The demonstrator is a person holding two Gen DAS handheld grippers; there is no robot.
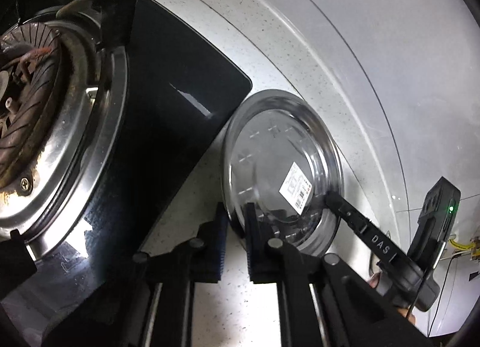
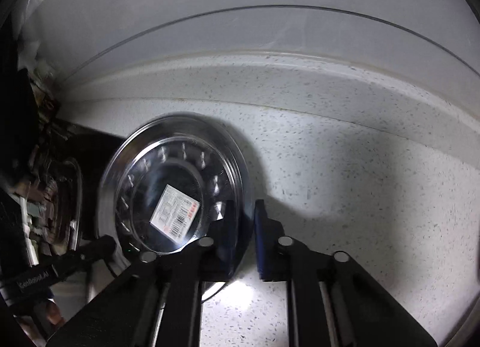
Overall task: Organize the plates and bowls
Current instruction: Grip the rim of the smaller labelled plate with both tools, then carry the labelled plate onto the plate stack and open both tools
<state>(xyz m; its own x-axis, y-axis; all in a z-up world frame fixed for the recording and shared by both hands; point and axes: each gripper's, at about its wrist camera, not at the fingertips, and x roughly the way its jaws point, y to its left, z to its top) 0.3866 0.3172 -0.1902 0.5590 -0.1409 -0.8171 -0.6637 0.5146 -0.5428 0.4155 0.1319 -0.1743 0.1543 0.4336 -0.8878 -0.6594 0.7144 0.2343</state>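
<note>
A round steel plate (image 1: 270, 161) with a white barcode sticker rests on the speckled countertop, its left edge touching the black hob. My left gripper (image 1: 235, 221) is shut on the plate's near rim, one finger inside the dish and one outside. The right gripper (image 1: 333, 198) comes in from the right and bites the rim on that side. In the right wrist view the same plate (image 2: 168, 173) appears, with my right gripper (image 2: 244, 221) shut across its right rim. The left gripper (image 2: 105, 243) reaches the plate's lower left edge there.
A black glass hob (image 1: 168, 125) with a gas burner in a steel ring (image 1: 60, 125) lies left of the plate. Speckled white countertop (image 2: 360, 197) stretches to the right, ending at a raised back edge and pale wall (image 2: 240, 47). A person's fingertips (image 1: 375, 281) hold the right gripper's handle.
</note>
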